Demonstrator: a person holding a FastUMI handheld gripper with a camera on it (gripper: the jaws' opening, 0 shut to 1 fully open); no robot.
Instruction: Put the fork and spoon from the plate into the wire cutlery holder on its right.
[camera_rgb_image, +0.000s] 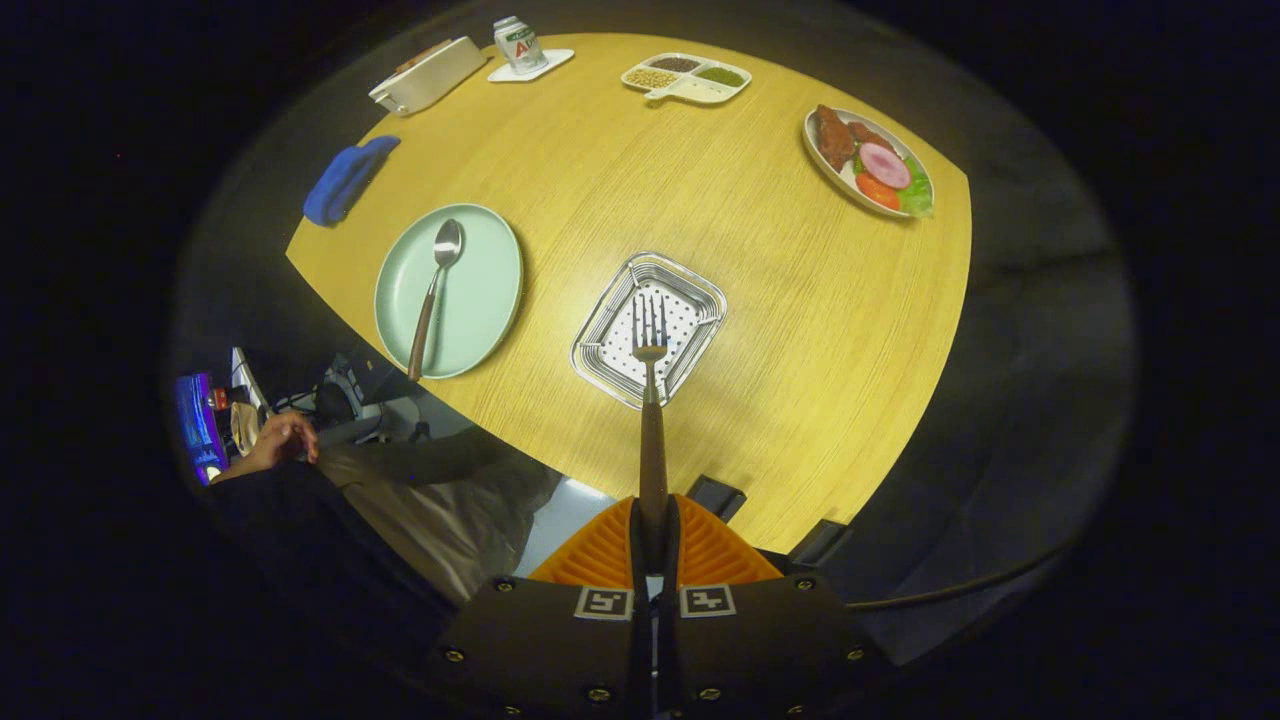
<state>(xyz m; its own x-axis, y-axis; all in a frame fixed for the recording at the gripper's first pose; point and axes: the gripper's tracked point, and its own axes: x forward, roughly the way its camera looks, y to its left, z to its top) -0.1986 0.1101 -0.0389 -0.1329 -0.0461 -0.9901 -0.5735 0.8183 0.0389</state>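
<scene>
Orange ribbed gripper at bottom centre is clamping the brown handle of the steel fork, both fingers pressing on it. Fork tines are hanging over the square wire cutlery holder at frame centre. Steel brown-handled spoon is lying on the round pale-green plate, left of the holder on the yellow wooden tabletop.
</scene>
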